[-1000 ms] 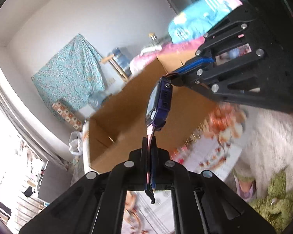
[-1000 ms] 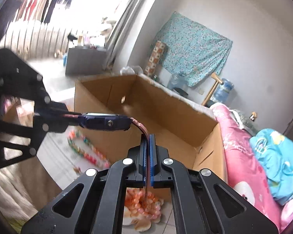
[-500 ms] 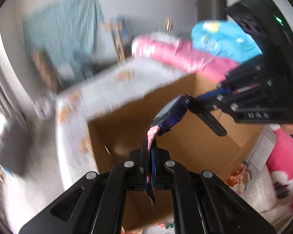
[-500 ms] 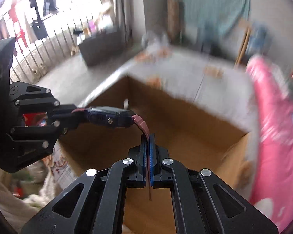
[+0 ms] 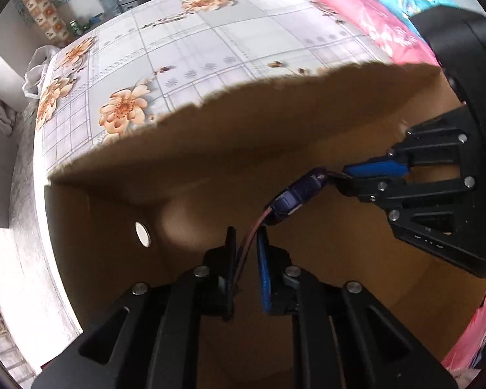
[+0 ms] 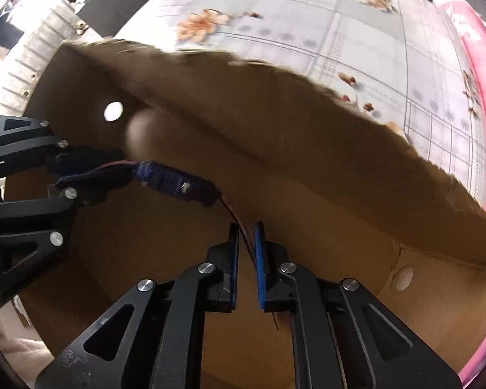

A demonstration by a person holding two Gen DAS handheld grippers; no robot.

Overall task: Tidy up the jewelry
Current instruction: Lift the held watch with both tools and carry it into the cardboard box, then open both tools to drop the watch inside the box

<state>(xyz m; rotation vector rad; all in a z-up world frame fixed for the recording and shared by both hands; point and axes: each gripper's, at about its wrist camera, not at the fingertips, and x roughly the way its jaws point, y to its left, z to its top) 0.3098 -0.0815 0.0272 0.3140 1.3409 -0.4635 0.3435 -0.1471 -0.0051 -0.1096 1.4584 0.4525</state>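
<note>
Watch is strung between left tongs and right tongs over cardboard box; both narrowly parted, opening, straps lying loose between pads.

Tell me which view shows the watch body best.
The right wrist view: the purple watch lies side-on over the cardboard box, its body and side details visible, strap ends running to both sets of jaws. The left wrist view shows it foreshortened and darker, beside the right gripper.
</note>
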